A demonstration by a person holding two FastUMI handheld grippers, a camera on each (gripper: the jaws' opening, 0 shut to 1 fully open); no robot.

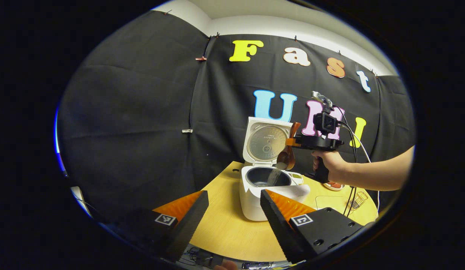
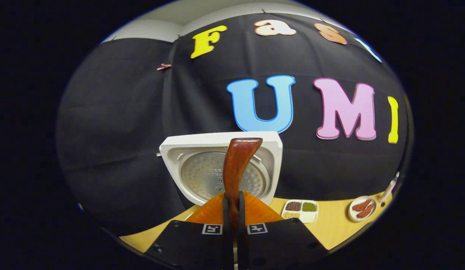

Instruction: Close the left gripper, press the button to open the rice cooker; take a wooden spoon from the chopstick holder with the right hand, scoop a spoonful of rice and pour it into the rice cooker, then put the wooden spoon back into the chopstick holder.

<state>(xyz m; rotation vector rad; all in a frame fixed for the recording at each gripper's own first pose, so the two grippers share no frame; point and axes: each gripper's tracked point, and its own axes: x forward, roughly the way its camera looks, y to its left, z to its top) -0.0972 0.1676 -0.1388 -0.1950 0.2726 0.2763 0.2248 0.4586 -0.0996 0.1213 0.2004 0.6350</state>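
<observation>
The white rice cooker point(image 1: 255, 202) stands on the round wooden table point(image 1: 224, 228) with its lid point(image 1: 266, 141) raised upright. In the left gripper view my right gripper point(image 1: 291, 142), held by a hand point(image 1: 330, 165), is shut on the wooden spoon point(image 1: 288, 155) above the pot. The spoon's bowl is tipped down and rice point(image 1: 273, 175) streams into the dark inner pot point(image 1: 265, 177). My left gripper point(image 1: 234, 193) hangs open in front of the cooker, holding nothing. In the right gripper view my right gripper point(image 2: 234, 198) clamps the spoon handle point(image 2: 238, 161), with the lid point(image 2: 202, 165) behind.
A wire holder point(image 1: 358, 200) and a small plate point(image 1: 334, 185) sit right of the cooker. In the right gripper view a divided tray of grains point(image 2: 300, 210) and a plate with sausages point(image 2: 361, 210) lie on the table point(image 2: 330, 225) near the cloth wall.
</observation>
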